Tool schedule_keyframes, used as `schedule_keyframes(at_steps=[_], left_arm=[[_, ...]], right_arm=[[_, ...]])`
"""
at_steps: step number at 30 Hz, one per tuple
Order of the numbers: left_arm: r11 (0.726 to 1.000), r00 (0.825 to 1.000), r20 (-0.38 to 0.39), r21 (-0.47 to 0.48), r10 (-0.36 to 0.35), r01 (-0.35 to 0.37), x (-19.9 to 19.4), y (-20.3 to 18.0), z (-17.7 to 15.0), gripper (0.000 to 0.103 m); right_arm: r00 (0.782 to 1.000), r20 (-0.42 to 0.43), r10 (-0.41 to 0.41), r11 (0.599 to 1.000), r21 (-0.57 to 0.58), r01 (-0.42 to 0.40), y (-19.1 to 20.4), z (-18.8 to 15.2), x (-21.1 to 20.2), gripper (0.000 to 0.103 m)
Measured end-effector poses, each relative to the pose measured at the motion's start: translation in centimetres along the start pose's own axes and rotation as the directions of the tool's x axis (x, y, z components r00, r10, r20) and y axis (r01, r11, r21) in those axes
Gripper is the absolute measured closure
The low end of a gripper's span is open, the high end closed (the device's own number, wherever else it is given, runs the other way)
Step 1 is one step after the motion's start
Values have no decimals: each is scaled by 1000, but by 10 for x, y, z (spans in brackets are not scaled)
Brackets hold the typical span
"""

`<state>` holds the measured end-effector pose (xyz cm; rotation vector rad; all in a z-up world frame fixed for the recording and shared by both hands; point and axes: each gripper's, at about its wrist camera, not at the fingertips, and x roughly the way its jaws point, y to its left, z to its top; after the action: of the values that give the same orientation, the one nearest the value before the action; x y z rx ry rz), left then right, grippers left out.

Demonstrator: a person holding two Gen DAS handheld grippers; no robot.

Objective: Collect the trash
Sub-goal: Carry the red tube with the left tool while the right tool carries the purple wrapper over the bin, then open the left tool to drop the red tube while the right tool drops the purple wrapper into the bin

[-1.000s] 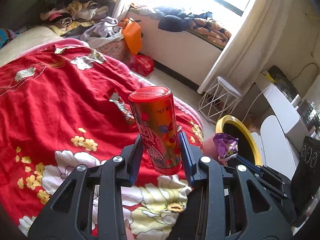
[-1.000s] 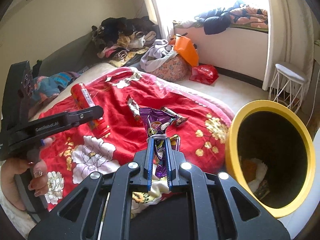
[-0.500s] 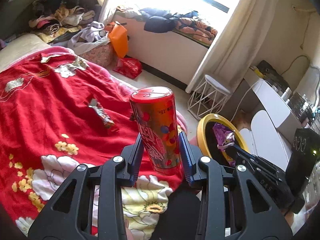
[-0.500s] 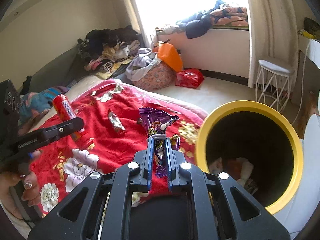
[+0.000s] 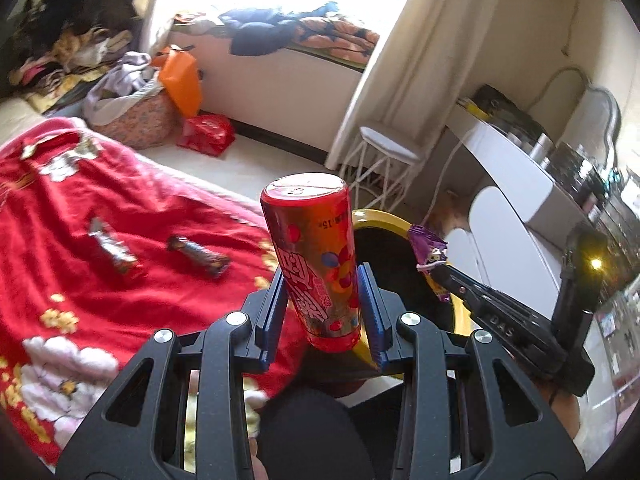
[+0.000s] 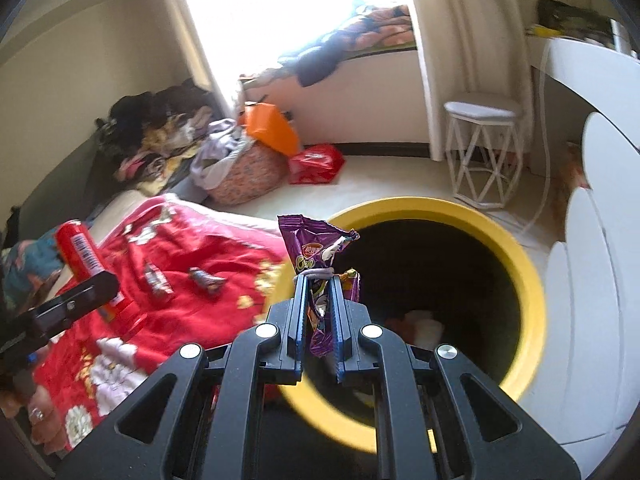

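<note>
Both loads have been swung from the red blanket (image 5: 100, 208) towards the yellow-rimmed bin (image 6: 516, 256): the red candy tube (image 5: 316, 264) is clamped in the left gripper (image 5: 323, 312), the purple snack wrapper (image 6: 316, 256) pinched in the nearly closed right gripper (image 6: 318, 312), release being judged imminent.

One red snack canister (image 5: 316, 260), one purple snack wrapper (image 6: 316, 256) and two dark candy-bar wrappers (image 5: 114, 246) (image 5: 199, 256) (both lying on the single red floral blanket (image 5: 80, 200)) are in view. There is one yellow-rimmed trash bin (image 6: 516, 248), one white wire-legged stool (image 6: 482, 148), one orange bag (image 6: 272, 128) and one red bag (image 6: 316, 162).
</note>
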<state>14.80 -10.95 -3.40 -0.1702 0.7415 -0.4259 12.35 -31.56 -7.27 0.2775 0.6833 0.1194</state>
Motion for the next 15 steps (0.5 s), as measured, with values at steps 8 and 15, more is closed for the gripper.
schedule_keyframes(at_steps=[8, 15], left_arm=[[998, 998, -57, 56, -39, 42, 38, -32, 2, 74], [995, 990, -119, 52, -80, 87, 75, -41, 0, 74]], right_arm=[[998, -35, -52, 994, 91, 55, -47, -6, 8, 92], [998, -56, -41, 983, 174, 51, -72, -10, 17, 83]])
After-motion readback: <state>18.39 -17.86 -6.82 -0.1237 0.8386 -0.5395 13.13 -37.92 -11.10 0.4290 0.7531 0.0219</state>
